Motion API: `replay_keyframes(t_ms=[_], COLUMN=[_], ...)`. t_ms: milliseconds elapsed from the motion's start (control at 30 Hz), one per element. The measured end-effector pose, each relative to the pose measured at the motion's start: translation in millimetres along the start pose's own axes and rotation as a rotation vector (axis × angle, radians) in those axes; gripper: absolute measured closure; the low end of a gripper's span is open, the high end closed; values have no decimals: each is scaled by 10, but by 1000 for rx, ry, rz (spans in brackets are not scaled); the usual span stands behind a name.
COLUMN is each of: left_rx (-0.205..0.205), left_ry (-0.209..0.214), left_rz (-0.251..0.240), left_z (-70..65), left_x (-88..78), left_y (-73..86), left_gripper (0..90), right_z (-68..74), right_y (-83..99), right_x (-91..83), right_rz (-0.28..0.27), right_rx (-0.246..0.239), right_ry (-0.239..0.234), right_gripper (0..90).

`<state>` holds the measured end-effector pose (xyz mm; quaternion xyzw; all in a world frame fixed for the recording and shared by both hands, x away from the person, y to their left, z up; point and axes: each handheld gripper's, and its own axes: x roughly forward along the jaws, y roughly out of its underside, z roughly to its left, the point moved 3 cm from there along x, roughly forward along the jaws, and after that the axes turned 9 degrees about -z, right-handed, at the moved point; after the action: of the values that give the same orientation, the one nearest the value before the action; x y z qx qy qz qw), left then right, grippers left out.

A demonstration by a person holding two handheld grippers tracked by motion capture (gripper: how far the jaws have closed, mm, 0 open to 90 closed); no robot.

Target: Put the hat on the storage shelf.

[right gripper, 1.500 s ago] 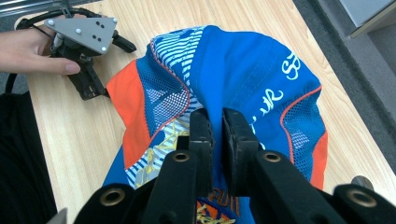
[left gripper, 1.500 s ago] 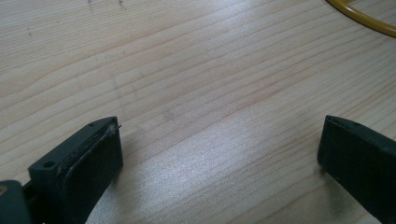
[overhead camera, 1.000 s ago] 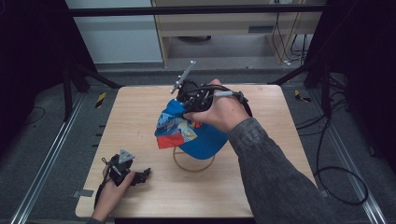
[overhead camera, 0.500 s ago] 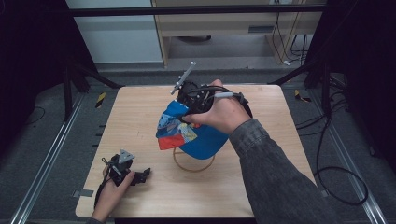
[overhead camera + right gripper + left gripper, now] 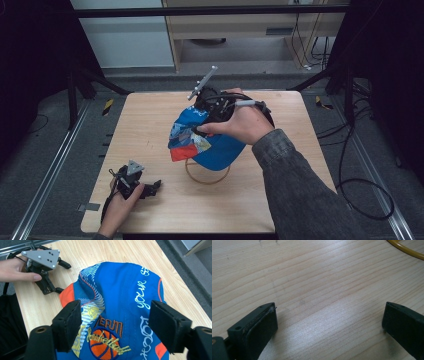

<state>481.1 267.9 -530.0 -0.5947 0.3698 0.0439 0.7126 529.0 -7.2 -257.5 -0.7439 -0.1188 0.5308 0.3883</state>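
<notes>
A blue cap point(image 5: 220, 145) with an orange peak and a basketball emblem point(image 5: 125, 297) sits over a yellow ring point(image 5: 207, 180) at the middle of the wooden table point(image 5: 150, 125). My right gripper point(image 5: 202, 125) hovers just above the cap's crown; in the right gripper view it point(image 5: 115, 325) is open, with the jaws on either side of the emblem and not pinching the fabric. My left gripper point(image 5: 150, 187) rests low at the table's front left, held by a hand. Its jaws stand wide open over bare wood point(image 5: 329, 325), and an arc of the yellow ring point(image 5: 404, 250) is at the top right.
The right gripper view takes in the left gripper point(image 5: 63, 277) with its grey plate beyond the cap's peak. A grey rod point(image 5: 202, 82) sticks up from the right gripper. Black frame posts and cables point(image 5: 360, 190) flank the table, and a shelf unit point(image 5: 235, 30) stands behind.
</notes>
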Motion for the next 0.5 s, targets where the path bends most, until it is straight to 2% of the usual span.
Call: replay_keyframes(t_ms=[500], left_rx=[0], left_ry=[-1], left_rz=[0], left_z=[0], left_x=[0], left_y=[0], left_gripper=[0], right_z=[-48], right_y=[77], right_x=[-46], right_rz=[-28], right_rx=[34], right_ry=[21], right_gripper=[125])
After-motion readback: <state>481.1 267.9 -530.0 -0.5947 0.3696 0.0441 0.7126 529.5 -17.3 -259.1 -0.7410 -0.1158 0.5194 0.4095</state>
